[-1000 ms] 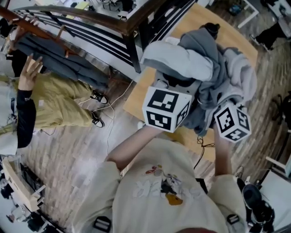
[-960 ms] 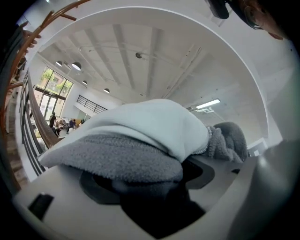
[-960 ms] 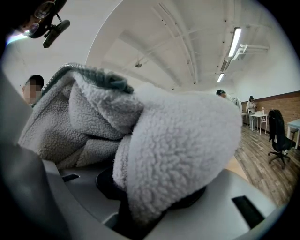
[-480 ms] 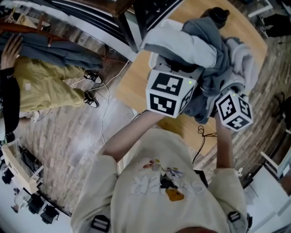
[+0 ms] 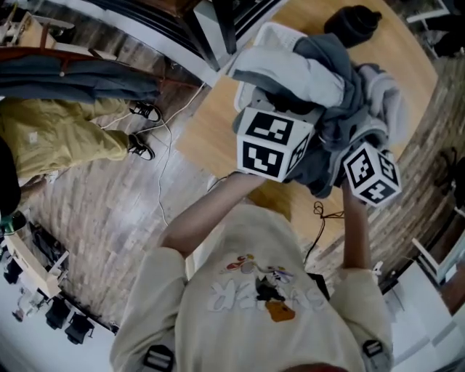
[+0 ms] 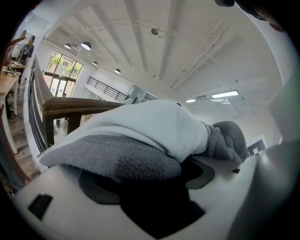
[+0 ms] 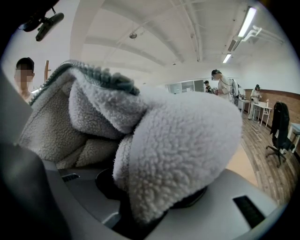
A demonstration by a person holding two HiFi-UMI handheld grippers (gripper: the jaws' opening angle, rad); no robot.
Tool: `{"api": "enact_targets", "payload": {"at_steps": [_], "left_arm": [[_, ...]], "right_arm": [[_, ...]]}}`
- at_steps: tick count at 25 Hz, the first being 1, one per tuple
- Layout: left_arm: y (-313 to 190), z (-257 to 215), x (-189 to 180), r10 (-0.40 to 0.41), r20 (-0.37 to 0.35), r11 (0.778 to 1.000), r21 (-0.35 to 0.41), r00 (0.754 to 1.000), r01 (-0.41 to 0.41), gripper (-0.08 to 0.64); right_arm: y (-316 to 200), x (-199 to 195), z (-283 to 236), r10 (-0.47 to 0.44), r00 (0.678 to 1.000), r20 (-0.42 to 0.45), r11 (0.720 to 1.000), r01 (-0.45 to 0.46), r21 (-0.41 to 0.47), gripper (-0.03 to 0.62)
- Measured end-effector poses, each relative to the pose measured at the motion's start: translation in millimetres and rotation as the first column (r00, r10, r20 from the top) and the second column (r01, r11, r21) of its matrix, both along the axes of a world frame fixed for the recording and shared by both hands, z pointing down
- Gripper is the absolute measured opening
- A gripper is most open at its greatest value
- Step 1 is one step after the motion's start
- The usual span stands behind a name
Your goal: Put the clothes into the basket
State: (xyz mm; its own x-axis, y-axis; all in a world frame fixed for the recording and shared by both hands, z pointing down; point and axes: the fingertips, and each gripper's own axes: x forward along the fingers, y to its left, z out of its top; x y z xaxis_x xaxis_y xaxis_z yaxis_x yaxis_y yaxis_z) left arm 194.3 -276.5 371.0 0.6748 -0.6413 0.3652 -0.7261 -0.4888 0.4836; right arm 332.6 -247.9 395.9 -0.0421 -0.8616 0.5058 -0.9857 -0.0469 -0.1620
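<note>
Wooden table [image 5: 211,131] is under the load. A black object [image 5: 352,23] sits on its far end, can't tell what it is. A dark railing [image 5: 211,18] runs along the far left, right beside the table's far-left edge. A person in yellow trousers [image 5: 58,138] is on the floor side, left, well apart from me, with two shoes [image 5: 142,145] showing. One thin cable [image 5: 163,174] lies on the floor and one black cord [image 5: 320,218] hangs at the table's near edge. One office chair [image 7: 281,126] stands far right in the right gripper view.

The clothes [image 5: 327,87] are one bundle, heaped over both grippers above the table and hiding the tips from the head view. I count three fabrics: pale white, slate grey and light grey fleece. Can't tell whether the bundle touches the table.

The left gripper [image 6: 157,183] points up. Its fingers [image 6: 61,197] are closed on grey fleece-backed cloth with the pale piece folded over the top. The right gripper [image 7: 140,206] also points up. Its fingers [image 7: 225,201] stand fairly wide but are clamped on a thick fold of white fleece that fills the gap.
</note>
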Motion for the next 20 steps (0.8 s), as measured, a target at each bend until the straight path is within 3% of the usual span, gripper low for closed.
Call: {"api": "enact_targets", "payload": {"at_steps": [9, 20], "left_arm": [[-23.0, 37.5, -0.8, -0.008, 0.013, 0.997, -0.077, 1.000, 0.009, 0.354], [-53.2, 81.9, 13.2, 0.024, 0.096, 0.988, -0.153, 0.995, -0.009, 0.342]], "right_arm": [[-21.7, 0.6, 39.6, 0.000, 1.000, 0.007, 0.996, 0.001, -0.087, 0.176], [-43.6, 9.8, 96.1, 0.028, 0.997, 0.072, 0.973, -0.011, -0.229, 0.176]]}}
